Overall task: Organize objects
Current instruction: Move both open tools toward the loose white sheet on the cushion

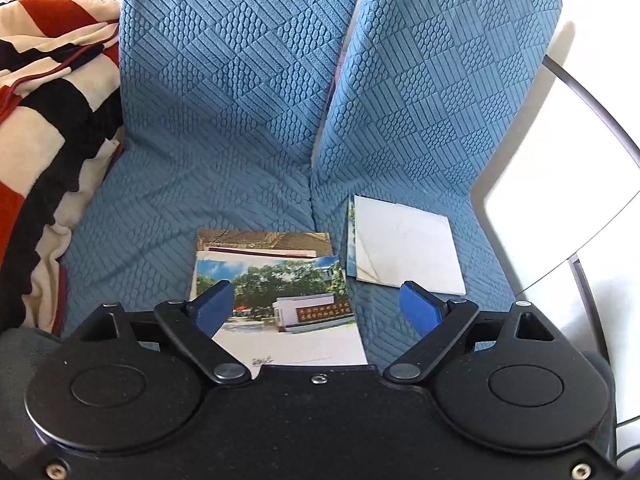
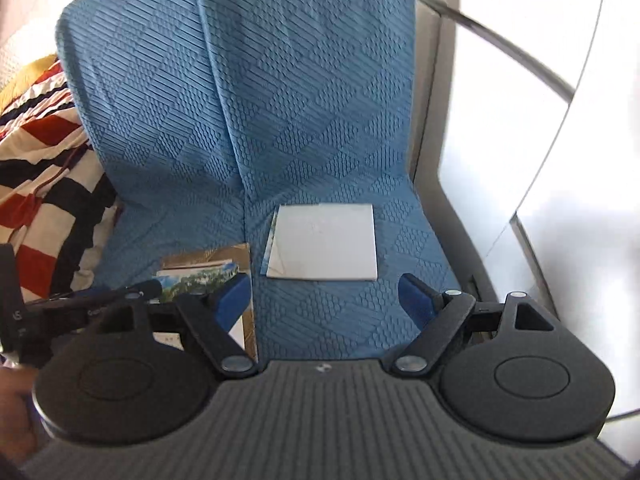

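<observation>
Spread left tongs (image 1: 316, 308) hover above photos (image 1: 280, 300).

the top photo (image 1: 276, 280) hides most of the one beneath; striped blanket (image 1: 48, 100) is cut off.

Gold characters run along the wall sign in the top photo (image 1: 280, 300), too small to read. Handwriting scrawls across its white margin, illegible too.

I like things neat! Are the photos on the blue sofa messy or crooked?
A bit. The tree photo lies crooked over the photo underneath, edges not lined up. The white card sits apart, a picture's edge peeking from beneath.
</observation>
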A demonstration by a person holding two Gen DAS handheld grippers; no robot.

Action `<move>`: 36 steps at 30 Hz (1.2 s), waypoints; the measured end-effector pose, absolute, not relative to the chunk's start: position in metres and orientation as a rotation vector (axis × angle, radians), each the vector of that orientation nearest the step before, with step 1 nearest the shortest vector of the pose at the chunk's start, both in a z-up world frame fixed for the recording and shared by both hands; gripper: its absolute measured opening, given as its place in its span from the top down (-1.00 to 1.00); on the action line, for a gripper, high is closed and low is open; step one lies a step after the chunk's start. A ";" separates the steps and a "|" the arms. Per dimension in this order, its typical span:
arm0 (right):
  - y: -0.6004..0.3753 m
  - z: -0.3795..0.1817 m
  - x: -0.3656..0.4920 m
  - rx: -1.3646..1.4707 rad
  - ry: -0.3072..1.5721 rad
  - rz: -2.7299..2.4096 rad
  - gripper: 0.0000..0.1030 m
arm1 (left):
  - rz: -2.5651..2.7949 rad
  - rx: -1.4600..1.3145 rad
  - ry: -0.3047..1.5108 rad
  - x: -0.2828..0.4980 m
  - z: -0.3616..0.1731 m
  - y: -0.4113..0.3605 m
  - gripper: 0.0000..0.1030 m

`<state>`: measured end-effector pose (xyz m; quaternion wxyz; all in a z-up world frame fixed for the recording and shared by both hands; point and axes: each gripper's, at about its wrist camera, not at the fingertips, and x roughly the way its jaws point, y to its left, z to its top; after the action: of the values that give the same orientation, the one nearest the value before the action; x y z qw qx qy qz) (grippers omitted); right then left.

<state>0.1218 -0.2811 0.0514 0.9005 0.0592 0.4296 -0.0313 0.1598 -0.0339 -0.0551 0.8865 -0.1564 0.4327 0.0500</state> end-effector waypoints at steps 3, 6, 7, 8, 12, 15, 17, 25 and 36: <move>-0.286 0.046 0.121 0.094 0.893 -0.110 -0.60 | 0.109 -0.316 0.900 0.165 -0.056 -0.039 -0.73; -0.292 0.042 0.123 0.081 0.885 -0.130 -0.60 | 0.096 -0.315 0.911 0.171 -0.058 -0.046 -0.73; -0.294 0.040 0.124 0.076 0.890 -0.134 -0.60 | 0.092 -0.310 0.914 0.173 -0.059 -0.049 -0.73; -0.295 0.037 0.125 0.067 0.895 -0.142 -0.60 | 0.089 -0.307 0.915 0.174 -0.059 -0.052 -0.73; -0.301 0.031 0.131 0.046 0.909 -0.141 -0.60 | 0.071 -0.302 0.930 0.180 -0.062 -0.064 -0.73; -0.309 0.032 0.136 0.048 0.901 -0.142 -0.60 | 0.052 -0.295 0.937 0.186 -0.065 -0.076 -0.73; -0.314 0.032 0.139 0.038 0.886 -0.146 -0.60 | 0.043 -0.296 0.943 0.190 -0.067 -0.083 -0.73; -0.331 0.006 0.154 0.073 0.926 -0.131 -0.60 | 0.016 -0.295 0.957 0.213 -0.080 -0.102 -0.73; -0.350 -0.048 0.197 0.083 0.993 -0.093 -0.60 | 0.001 -0.315 0.958 0.261 -0.117 -0.105 -0.73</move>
<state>0.1975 -0.3500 -0.0483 0.8773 0.0398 0.4761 -0.0448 0.2607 -0.1050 -0.1168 0.8755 -0.1507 0.4591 0.0003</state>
